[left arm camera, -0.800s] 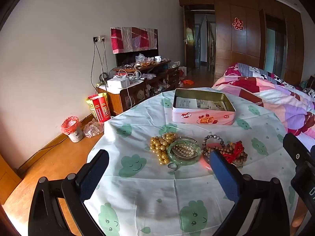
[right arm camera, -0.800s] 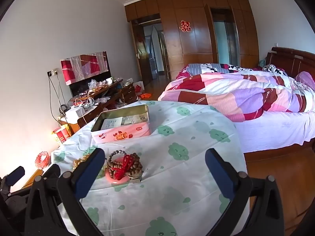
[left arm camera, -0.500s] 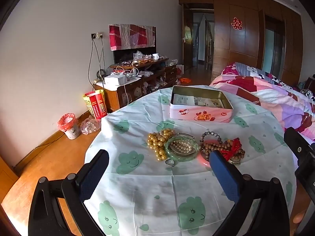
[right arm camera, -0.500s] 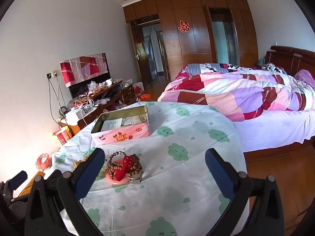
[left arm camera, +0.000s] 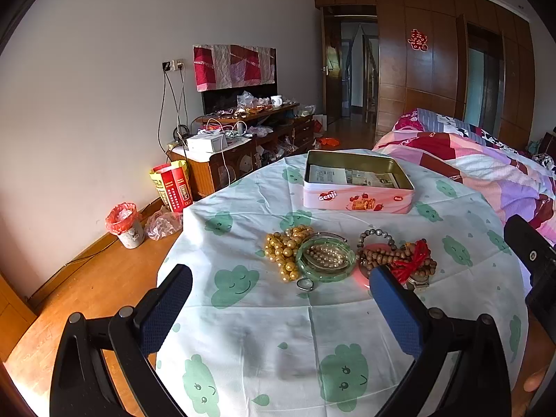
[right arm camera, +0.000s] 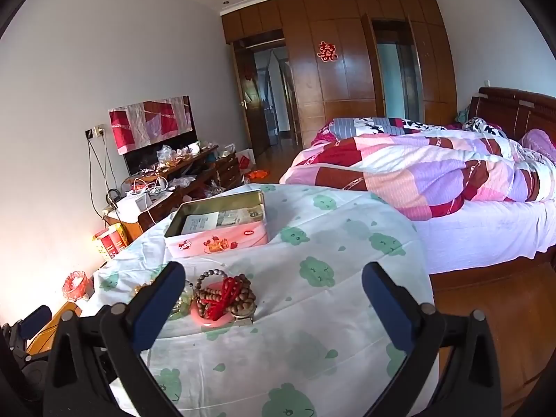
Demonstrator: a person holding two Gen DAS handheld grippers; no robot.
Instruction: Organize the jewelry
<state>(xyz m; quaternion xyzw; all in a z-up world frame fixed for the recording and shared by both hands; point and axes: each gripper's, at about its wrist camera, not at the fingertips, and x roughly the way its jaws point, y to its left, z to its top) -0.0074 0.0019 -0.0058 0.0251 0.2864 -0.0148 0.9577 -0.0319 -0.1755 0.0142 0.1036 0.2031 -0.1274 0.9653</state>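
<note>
- Left wrist view: the pink tin [left arm camera: 358, 201] lies open-topped at 12 o'clock on the clothed table [left arm camera: 243, 330], long axis running 9 to 3.
- The gold beads [left arm camera: 283, 252], green glass dish [left arm camera: 326, 259] of pearls and wooden beads [left arm camera: 389, 255] form a row along the same line.
- The left gripper [left arm camera: 281, 299] stands fully spread, holding nothing, above the cloth.
- Right wrist view: the tin's long axis runs 8 to 2; the wooden beads sit at 9 o'clock of centre.
- The right gripper [right arm camera: 272, 293] is spread wide and empty.

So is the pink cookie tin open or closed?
Open. The pink tin has no lid on, and papers lie inside. No lid shows on the table.
</note>
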